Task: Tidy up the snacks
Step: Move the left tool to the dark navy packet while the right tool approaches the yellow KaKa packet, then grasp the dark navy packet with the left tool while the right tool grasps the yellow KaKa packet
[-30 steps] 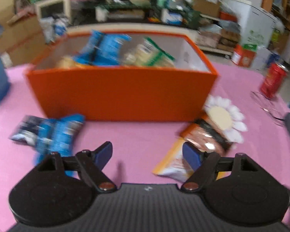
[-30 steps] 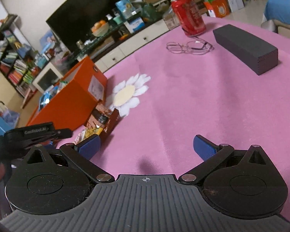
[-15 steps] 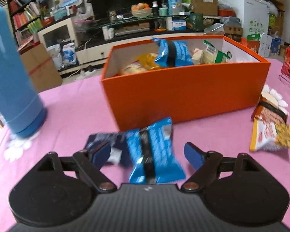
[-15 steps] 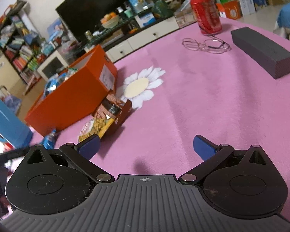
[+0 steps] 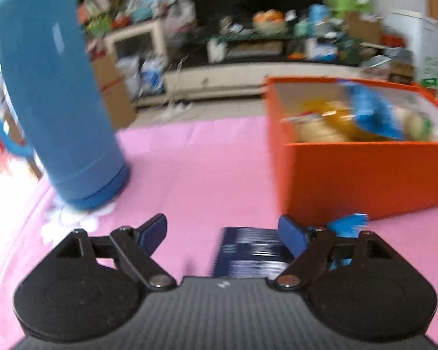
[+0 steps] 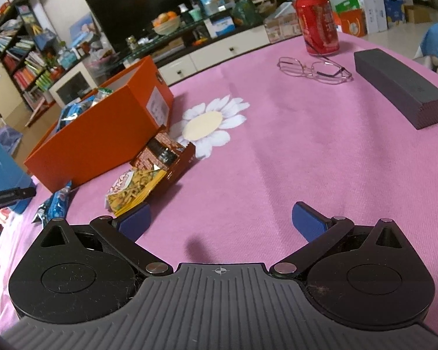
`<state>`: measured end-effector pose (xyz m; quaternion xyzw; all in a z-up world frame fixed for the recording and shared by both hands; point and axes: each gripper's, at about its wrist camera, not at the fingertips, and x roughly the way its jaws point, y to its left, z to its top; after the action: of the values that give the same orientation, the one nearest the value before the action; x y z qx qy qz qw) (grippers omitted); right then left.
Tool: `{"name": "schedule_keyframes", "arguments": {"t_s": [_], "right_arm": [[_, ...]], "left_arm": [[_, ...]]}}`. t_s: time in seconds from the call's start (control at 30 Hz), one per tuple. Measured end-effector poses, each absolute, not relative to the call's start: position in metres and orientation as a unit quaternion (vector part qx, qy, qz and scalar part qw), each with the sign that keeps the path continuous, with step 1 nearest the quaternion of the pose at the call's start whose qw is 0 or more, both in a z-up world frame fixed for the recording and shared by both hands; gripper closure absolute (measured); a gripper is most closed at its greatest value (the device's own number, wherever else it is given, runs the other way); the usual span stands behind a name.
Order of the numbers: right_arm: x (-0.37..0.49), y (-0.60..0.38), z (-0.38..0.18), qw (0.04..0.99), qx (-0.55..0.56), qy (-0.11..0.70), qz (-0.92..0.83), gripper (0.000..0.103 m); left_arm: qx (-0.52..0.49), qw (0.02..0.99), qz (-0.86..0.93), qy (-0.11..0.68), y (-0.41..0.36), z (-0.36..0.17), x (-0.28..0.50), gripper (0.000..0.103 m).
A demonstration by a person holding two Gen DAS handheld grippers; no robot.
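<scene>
The orange box [image 5: 362,180] holds several snack packets and stands to the right in the left wrist view. My left gripper [image 5: 223,229] is open low over the pink cloth. A dark blue snack packet [image 5: 248,250] lies flat between its fingers, close to the right one. A bright blue packet [image 5: 349,223] peeks out behind that finger. My right gripper [image 6: 222,218] is open over bare cloth, nothing between its fingers. Ahead to its left lie a yellow packet [image 6: 134,188] and a brown packet [image 6: 166,154] beside the orange box [image 6: 102,137]. The blue packet [image 6: 55,204] lies by the box corner.
A tall blue thermos [image 5: 58,93] stands left of the left gripper. A red can [image 6: 318,23], glasses [image 6: 315,68] and a dark grey block [image 6: 400,87] sit at the right of the pink table [image 6: 306,160]. A daisy print [image 6: 210,122] marks the cloth.
The left gripper has swept leftward along the box front to its left end; the thermos now fills the left and the dark packet sits between its fingers. The right gripper has barely shifted.
</scene>
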<state>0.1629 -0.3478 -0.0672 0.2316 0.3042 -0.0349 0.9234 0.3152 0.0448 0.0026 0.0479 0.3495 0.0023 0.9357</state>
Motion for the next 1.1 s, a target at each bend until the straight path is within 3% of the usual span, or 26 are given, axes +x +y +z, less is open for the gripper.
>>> {"name": "schedule_keyframes", "arguments": {"t_s": [0.13,0.3,0.4,0.87,1.0,1.1], "right_arm": [[0.165,-0.344,-0.067,0.926,0.217,0.308,-0.038,0.006],[0.166,-0.338,-0.066,0.928,0.198,0.312,-0.037,0.006],[0.166,-0.338,-0.066,0.928,0.199,0.312,-0.037,0.006],[0.158,-0.348,-0.064,0.924,0.235,0.298,-0.034,0.006],[0.157,-0.347,-0.063,0.925,0.235,0.296,-0.030,0.006],[0.156,-0.347,-0.062,0.927,0.232,0.294,-0.029,0.006]], "left_arm": [[0.041,0.915,0.036,0.399,0.063,-0.015,0.348,0.020],[0.027,0.923,0.013,0.385,0.062,-0.019,0.366,0.020],[0.069,0.916,0.006,0.395,0.051,-0.027,0.366,0.020],[0.093,0.908,-0.054,0.405,0.031,-0.021,0.209,0.020],[0.099,0.906,-0.041,0.409,0.032,-0.017,0.205,0.019],[0.040,0.899,-0.013,0.437,0.043,-0.020,0.213,0.019]]}}
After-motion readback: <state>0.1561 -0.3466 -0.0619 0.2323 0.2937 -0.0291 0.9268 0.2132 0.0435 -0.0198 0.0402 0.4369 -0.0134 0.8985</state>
